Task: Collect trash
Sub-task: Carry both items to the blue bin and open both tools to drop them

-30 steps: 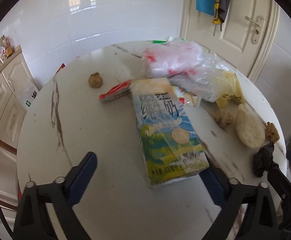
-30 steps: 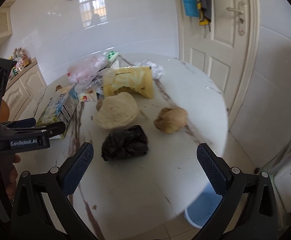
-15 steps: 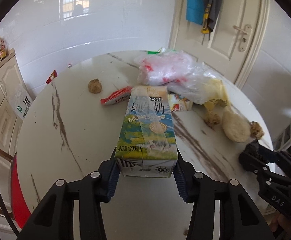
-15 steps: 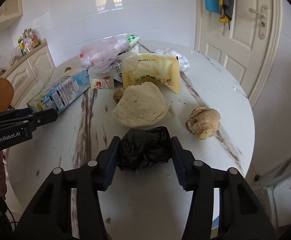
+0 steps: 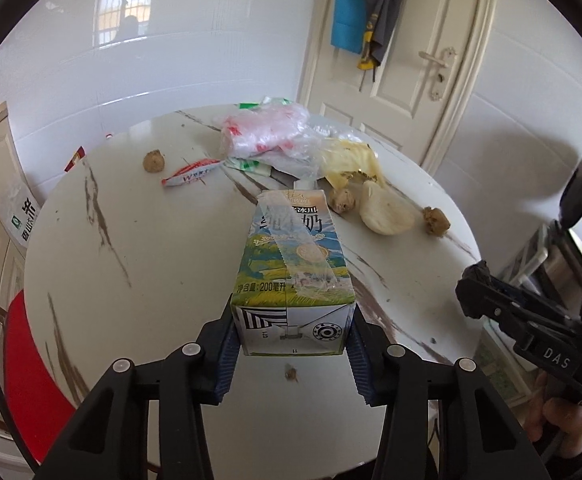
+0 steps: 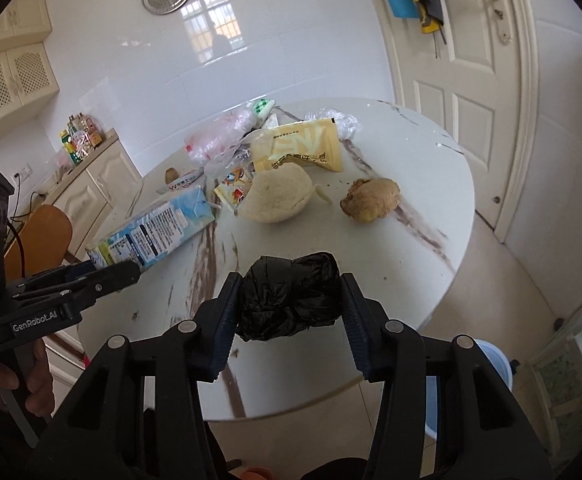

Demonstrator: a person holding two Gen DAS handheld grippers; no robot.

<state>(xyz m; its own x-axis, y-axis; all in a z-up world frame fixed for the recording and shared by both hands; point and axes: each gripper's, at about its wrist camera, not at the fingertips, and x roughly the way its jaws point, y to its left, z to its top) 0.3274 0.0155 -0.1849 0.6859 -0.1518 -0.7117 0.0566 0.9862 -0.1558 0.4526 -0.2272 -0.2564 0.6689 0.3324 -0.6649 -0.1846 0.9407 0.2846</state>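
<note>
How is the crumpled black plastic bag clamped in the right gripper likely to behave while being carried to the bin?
The crumpled black plastic bag is wrinkled film, so probably soft and compressible. It sits bunched between the right gripper pads, likely light. Loose folds hanging below may sag or slip.

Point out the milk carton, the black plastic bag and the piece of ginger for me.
milk carton point(image 5: 293, 256), left wrist view: middle of its printed top face.
black plastic bag point(image 6: 291, 296), right wrist view: centre of the crumpled wad.
piece of ginger point(image 6: 371, 199), right wrist view: middle of the knob.
</note>
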